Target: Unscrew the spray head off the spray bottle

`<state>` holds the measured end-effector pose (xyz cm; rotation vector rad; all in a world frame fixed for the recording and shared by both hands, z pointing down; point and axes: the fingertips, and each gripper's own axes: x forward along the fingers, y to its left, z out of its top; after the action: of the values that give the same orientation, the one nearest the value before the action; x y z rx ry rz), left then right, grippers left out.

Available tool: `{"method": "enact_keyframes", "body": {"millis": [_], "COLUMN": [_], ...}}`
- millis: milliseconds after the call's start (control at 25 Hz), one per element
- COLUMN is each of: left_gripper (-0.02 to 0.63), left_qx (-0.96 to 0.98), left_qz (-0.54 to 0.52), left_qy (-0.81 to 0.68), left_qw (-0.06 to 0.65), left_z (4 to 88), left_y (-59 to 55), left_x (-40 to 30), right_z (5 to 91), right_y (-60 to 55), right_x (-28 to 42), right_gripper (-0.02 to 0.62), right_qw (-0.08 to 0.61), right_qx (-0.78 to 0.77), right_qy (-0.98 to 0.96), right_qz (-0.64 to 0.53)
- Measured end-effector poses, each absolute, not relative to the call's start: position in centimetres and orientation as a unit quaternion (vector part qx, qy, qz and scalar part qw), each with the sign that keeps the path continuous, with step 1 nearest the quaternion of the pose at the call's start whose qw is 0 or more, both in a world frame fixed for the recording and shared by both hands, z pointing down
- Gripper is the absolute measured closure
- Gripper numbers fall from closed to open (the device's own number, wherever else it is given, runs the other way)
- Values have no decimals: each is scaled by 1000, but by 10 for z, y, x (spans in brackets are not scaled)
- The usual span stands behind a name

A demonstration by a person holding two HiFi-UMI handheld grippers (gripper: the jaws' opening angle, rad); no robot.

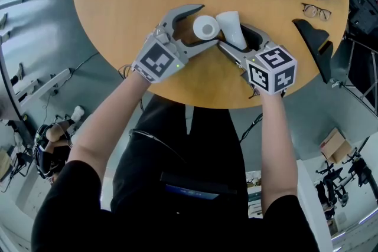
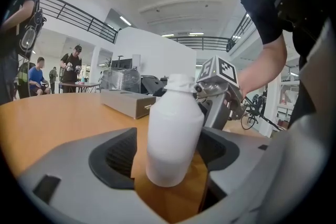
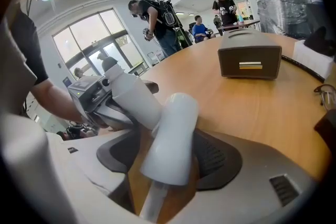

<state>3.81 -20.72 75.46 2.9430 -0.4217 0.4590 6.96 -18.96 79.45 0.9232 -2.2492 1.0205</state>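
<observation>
Fingers [image 2: 113,157] gape, left gripper [image 2: 168,153] around bottle [image 2: 176,120], right gripper [image 3: 168,160] around spray head [image 3: 173,126].

The person wears a black short-sleeved top [image 1: 177,168], seen at the lower middle of the frame, and a thin dark cable [image 1: 155,140] curves across its front. The left gripper [image 1: 205,27] and right gripper [image 1: 233,36] are grey. Each bears a white cube [image 1: 158,60] with black square markers, and black ribbed pads [image 2: 113,157] line the jaws.
</observation>
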Motion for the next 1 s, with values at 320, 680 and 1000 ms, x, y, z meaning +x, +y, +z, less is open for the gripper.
{"method": "enact_keyframes", "body": {"millis": [320, 680, 1000], "left_gripper": [242, 241, 242], "left_qx": [975, 970, 955], "left_qz": [157, 137, 151], "left_qy": [-139, -180, -204], "left_qw": [68, 92, 151], "left_z": [737, 659, 604], "left_y": [-195, -178, -141], "left_x": [18, -13, -39], "right_z": [769, 678, 607], "right_y": [-196, -181, -146], "right_x": [74, 56, 27], "right_gripper": [244, 244, 244], "right_qw": [238, 189, 159], "right_qx": [369, 372, 348], "right_qy": [-830, -864, -890], "right_qz": [344, 281, 248]}}
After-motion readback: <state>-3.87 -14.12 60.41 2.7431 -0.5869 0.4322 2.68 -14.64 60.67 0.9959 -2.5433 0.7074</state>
